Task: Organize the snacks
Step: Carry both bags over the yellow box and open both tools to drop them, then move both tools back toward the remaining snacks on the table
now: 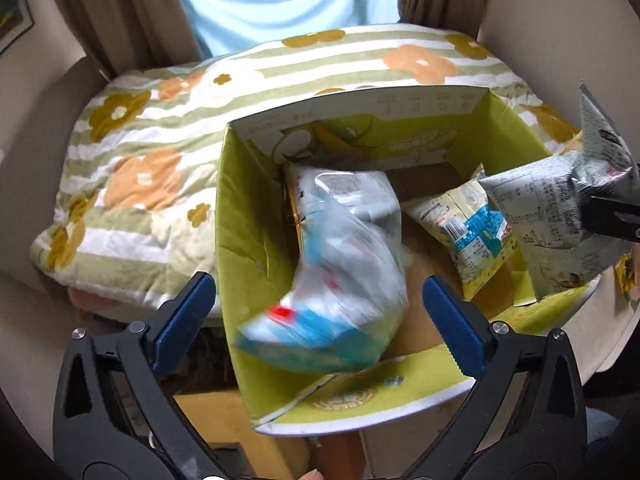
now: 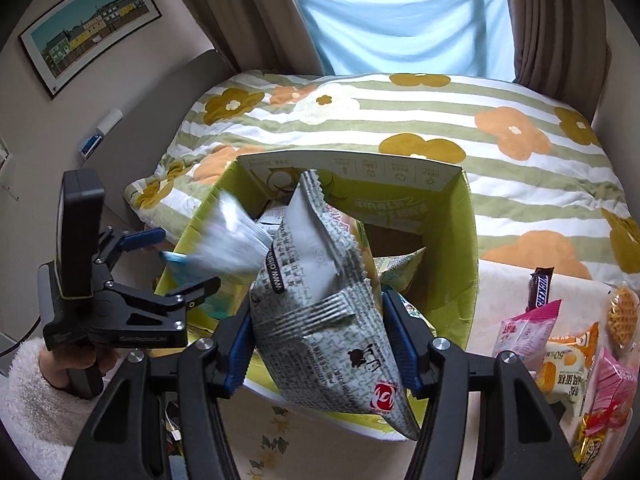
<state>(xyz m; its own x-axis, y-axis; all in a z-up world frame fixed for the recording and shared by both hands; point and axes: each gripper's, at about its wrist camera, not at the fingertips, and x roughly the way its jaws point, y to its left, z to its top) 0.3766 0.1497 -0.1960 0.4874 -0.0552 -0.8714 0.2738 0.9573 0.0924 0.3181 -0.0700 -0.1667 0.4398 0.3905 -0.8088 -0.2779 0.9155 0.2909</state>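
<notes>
The left gripper hung wide open over the green box, fingers spread at the bottom of the left wrist frame. Between them, a blurred blue-and-white bag sat at centre frame, inside the box's left half, touching neither finger. Right of it, a pale yellow packet leaned in the box's right part.

In the right wrist frame, the right gripper was clamped on a grey printed bag, blue fingers pressed to both sides. The bag stood up at centre frame, over the near rim of the box, its crimped top edge pointing to the upper middle. The left wrist view had that same grey bag at the right edge, above the box's right wall.

The left gripper showed at the left of the right wrist frame, held in a hand with a fleecy sleeve.

At the lower right of that frame, loose snacks lay on the bench: a Snickers bar, a pink packet, a waffle.

Behind the box, across the top half of both frames, a floral quilt was spread.
</notes>
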